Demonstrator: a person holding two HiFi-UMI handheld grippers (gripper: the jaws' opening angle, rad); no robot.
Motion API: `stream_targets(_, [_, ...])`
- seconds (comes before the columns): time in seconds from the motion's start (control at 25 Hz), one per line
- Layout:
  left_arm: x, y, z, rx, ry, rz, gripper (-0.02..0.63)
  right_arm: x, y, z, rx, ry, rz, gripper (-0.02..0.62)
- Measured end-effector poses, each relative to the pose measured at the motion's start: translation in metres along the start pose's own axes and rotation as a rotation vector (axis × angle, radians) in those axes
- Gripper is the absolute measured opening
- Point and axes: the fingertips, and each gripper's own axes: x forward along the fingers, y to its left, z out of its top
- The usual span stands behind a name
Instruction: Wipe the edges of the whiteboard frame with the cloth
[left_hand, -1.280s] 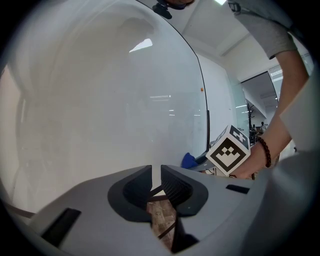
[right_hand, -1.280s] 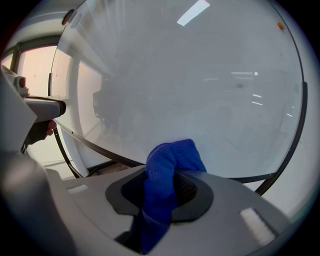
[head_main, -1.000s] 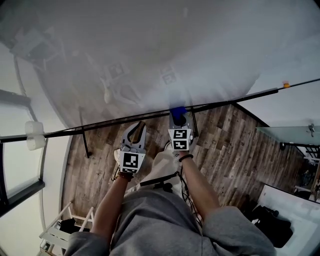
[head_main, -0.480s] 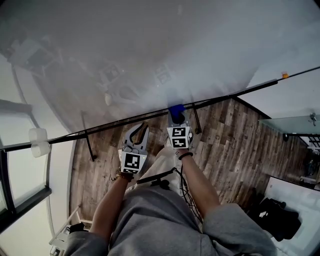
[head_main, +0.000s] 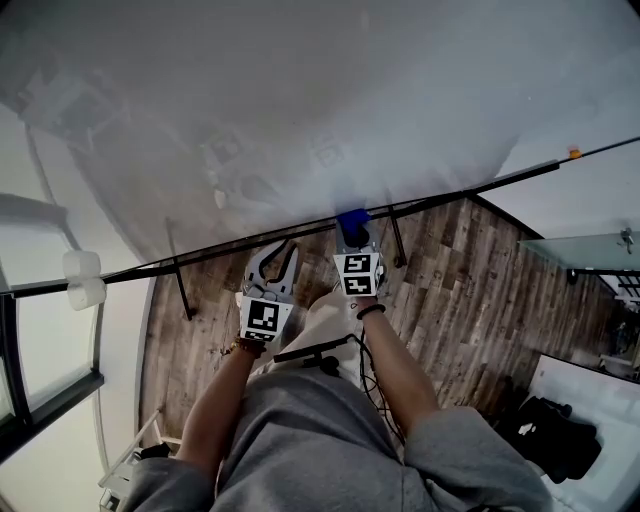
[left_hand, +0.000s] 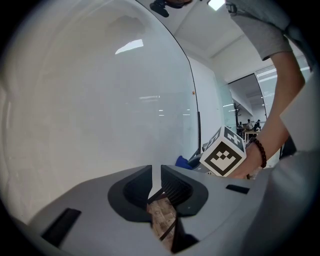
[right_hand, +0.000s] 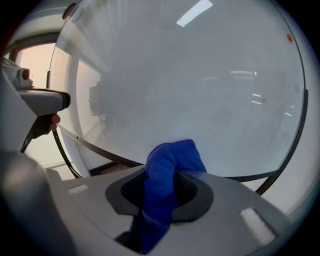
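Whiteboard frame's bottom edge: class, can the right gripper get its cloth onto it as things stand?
Probably yes: the right gripper holds the blue cloth right at the bottom edge of the frame, with nothing visible between them.

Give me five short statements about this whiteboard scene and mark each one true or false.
1. The right tongs grip a blue cloth. True.
2. The left tongs hold a second cloth. False: they are shut and empty.
3. In the head view the blue cloth sits at the dark lower frame edge of the whiteboard. True.
4. The floor is grey carpet. False: it is wood planks.
5. The whiteboard is full of writing. False: it looks blank, with only faint reflections.
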Motion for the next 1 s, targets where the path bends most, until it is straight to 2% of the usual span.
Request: stream_targets(1.0, [-0.031,0.038,-0.014,-0.003,0.022,-0.011,0.051,0.005,0.052,0.009,0.008,-0.003,-0.008,0.114])
